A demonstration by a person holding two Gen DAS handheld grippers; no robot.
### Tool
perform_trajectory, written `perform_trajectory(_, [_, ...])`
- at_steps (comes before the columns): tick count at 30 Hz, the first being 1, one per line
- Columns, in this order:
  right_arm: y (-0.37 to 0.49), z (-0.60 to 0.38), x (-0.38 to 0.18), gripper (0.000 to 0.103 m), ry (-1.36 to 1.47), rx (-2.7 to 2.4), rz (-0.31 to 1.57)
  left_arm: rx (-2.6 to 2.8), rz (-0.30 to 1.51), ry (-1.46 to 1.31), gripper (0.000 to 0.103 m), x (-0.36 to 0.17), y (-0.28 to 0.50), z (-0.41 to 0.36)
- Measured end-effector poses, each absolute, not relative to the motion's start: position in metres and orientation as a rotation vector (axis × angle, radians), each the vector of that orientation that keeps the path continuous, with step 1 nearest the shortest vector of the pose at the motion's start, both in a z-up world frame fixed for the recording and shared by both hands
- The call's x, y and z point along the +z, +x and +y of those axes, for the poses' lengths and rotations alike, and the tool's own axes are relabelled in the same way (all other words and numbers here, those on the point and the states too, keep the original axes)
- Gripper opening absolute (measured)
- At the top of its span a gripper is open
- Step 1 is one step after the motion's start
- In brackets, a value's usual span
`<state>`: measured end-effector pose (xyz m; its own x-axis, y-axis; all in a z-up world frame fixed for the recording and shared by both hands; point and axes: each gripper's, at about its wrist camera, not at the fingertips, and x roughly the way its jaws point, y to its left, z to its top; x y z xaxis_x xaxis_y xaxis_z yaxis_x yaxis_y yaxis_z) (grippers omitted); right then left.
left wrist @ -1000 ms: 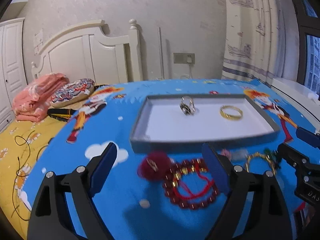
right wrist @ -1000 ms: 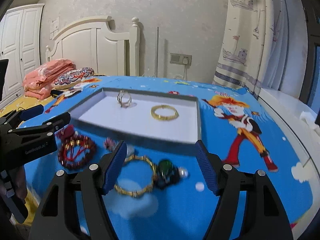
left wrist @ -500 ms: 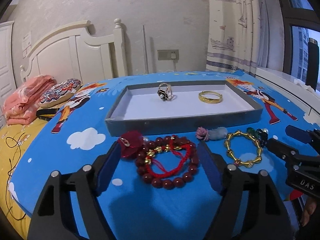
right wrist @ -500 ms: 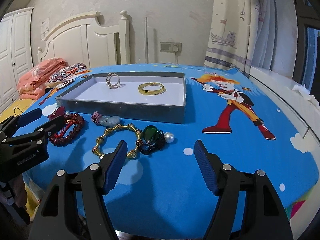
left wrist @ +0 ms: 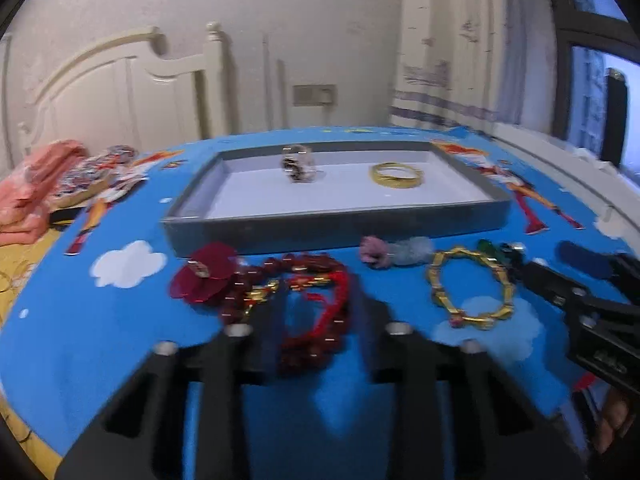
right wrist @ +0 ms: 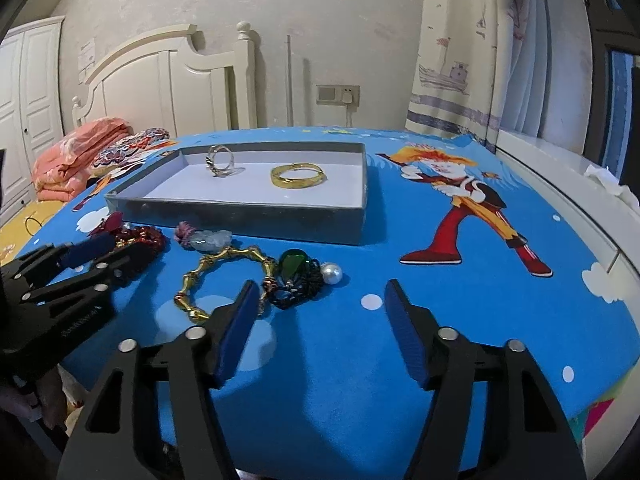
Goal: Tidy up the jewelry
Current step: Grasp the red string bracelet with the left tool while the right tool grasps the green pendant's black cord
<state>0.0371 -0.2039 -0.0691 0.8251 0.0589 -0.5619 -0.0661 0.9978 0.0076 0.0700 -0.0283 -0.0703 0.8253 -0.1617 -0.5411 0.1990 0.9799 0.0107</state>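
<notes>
A red bead bracelet [left wrist: 308, 354] with a dark red charm [left wrist: 204, 280] lies on the blue cloth in front of a grey tray [left wrist: 336, 228]. My left gripper [left wrist: 320, 312] is low over it, jaws closing, the bracelet's right half between them and a strip of cloth still showing beside one pad. My right gripper [right wrist: 320, 316] is open, jaws closing slightly over bare cloth. Just past its left fingertip lie a green pendant [right wrist: 294, 266], a pearl [right wrist: 332, 273] and a gold link bracelet [right wrist: 188, 292]. In the tray are a ring [right wrist: 220, 160] and a gold bangle [right wrist: 298, 176].
A pink and pale blue stone charm [right wrist: 204, 238] lies against the tray's front wall. A bed with a white headboard [right wrist: 160, 76] and folded orange blanket [right wrist: 76, 152] stands to the left. A window ledge [right wrist: 560, 168] runs along the right.
Both grippers have sunk toward the cloth and come closer to the jewelry. The left jaws have narrowed from wide apart to close around the red bracelet. The right jaws have narrowed a little.
</notes>
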Motion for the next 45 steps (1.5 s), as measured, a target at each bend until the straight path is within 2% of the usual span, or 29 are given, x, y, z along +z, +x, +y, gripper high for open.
perform_trajectory(4, [0.042, -0.208, -0.074, 0.051, 0.005, 0.063, 0.62, -0.185, 0.547, 0.103, 0.019, -0.072, 0.066, -0.033])
perform_trajectory(15, [0.053, -0.2, -0.074, 0.032, 0.013, 0.078, 0.632, -0.183, 0.551, -0.019, 0.019, -0.067, 0.066, -0.016])
perform_trajectory(20, [0.06, -0.198, -0.075, 0.018, 0.031, 0.1, 0.645, -0.172, 0.546, -0.002, 0.02, -0.067, 0.066, -0.016])
perform_trajectory(42, [0.072, -0.211, -0.074, 0.018, 0.131, 0.122, 0.673, -0.128, 0.577, 0.004, 0.022, -0.075, 0.072, -0.015])
perform_trajectory(45, [0.07, -0.207, -0.075, 0.017, 0.097, 0.117, 0.662, -0.124, 0.578, 0.028, 0.02, -0.075, 0.073, -0.019])
